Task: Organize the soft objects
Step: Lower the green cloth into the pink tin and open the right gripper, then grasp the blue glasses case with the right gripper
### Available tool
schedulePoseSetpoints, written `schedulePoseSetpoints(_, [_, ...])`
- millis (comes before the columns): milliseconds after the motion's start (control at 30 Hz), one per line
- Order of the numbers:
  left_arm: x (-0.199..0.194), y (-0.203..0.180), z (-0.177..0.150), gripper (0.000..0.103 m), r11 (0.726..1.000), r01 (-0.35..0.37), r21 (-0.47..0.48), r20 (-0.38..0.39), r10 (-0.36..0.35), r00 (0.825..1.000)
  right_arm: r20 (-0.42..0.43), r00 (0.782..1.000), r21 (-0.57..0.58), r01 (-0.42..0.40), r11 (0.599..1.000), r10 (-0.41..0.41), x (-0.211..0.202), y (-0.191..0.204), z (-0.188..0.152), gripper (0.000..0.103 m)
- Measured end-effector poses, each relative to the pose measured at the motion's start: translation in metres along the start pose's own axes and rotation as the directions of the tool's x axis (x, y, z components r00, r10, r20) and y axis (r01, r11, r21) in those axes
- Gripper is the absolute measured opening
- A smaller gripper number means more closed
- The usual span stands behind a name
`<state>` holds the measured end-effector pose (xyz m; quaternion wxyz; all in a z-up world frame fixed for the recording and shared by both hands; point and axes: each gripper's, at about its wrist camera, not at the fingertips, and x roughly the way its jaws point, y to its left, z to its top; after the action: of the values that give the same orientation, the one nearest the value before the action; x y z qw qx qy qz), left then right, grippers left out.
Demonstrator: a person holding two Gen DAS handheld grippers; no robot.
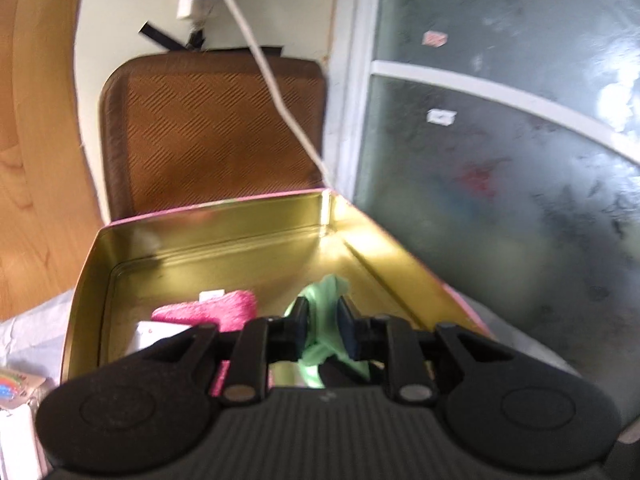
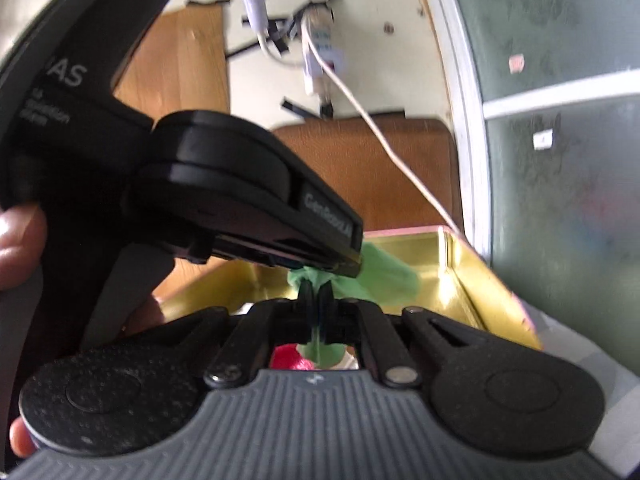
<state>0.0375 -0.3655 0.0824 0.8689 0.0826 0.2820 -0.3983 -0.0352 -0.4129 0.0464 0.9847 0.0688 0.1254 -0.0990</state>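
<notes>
The right tongs point(image 2: 316, 296) are clamped on a green cloth point(image 2: 384, 272) above a gold tin point(image 2: 472, 280); the left tongs point(image 1: 323, 314) are parted slightly around it, a pink cloth point(image 1: 228, 306) lying left of them.

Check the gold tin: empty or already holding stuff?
Not empty. The open gold tin has a pink fuzzy cloth on its floor, with a white item beside it; most of the floor is bare.

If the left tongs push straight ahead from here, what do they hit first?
Most likely the green cloth already between the left tongs, then the gold inner floor or far wall of the tin beyond it. Depth is hard to judge through the fisheye blur.
</notes>
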Motion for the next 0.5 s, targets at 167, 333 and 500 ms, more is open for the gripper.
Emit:
schedulePoseSetpoints(167, [0.007, 0.010, 0.001, 0.052, 0.996, -0.092, -0.004, -0.025, 0.092, 0.995, -0.053, 0.988, -0.016, 0.141, 0.990, -0.142, 0.023, -0.002, -0.002, 0.039])
schedulePoseSetpoints(333, [-0.031, 0.025, -0.005, 0.051, 0.981, -0.192, 0.004, 0.006, 0.192, 0.981, 0.068, 0.982, 0.159, 0.163, 0.974, -0.176, -0.034, -0.002, -0.005, 0.048])
schedulePoseSetpoints(500, [-0.078, 0.058, -0.036, 0.051, 0.963, -0.269, -0.004, 0.037, 0.269, 0.962, 0.133, 0.985, 0.177, 0.081, 0.981, -0.106, -0.079, 0.035, -0.024, 0.049])
